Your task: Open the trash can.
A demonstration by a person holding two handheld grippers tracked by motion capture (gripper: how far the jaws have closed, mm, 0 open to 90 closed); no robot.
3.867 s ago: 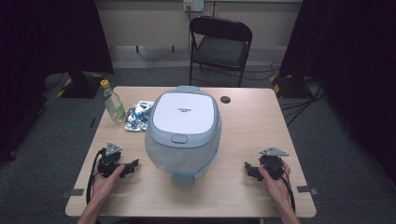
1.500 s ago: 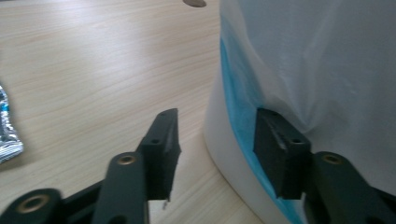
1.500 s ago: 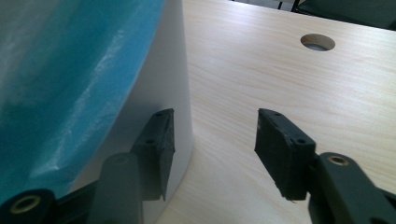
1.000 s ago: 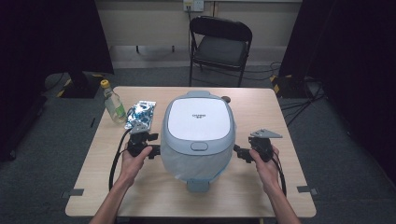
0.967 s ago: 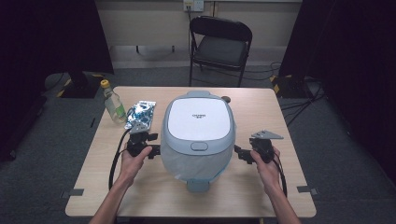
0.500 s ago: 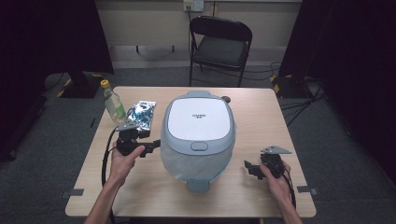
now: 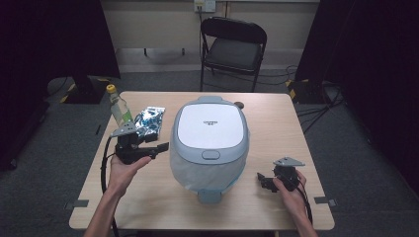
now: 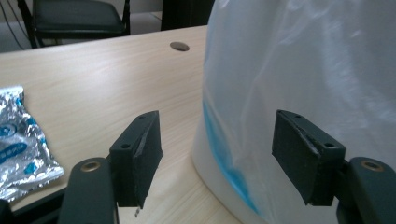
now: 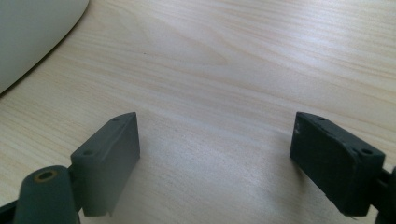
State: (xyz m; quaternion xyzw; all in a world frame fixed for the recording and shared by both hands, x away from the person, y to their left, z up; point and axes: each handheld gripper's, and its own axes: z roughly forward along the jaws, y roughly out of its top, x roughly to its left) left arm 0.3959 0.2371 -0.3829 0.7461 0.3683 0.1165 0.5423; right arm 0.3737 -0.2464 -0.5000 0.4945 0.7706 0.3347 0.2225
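Pale grained wood table (image 7: 276, 123) carries a rounded, plastic-wrapped rice cooker (image 7: 210, 140); flanking it, left gripper (image 7: 160, 147) and right gripper (image 7: 261, 178) gape empty, jaws just closing and opening respectively.

Pale wooden worktop (image 7: 267, 207) lying mid-frame, white rice cooker (image 7: 210, 136) in clear plastic sitting at its centre, foil packet (image 7: 148, 122) and bottle (image 7: 118, 106) resting upper left, small round hole (image 7: 239, 104) showing behind the cooker.
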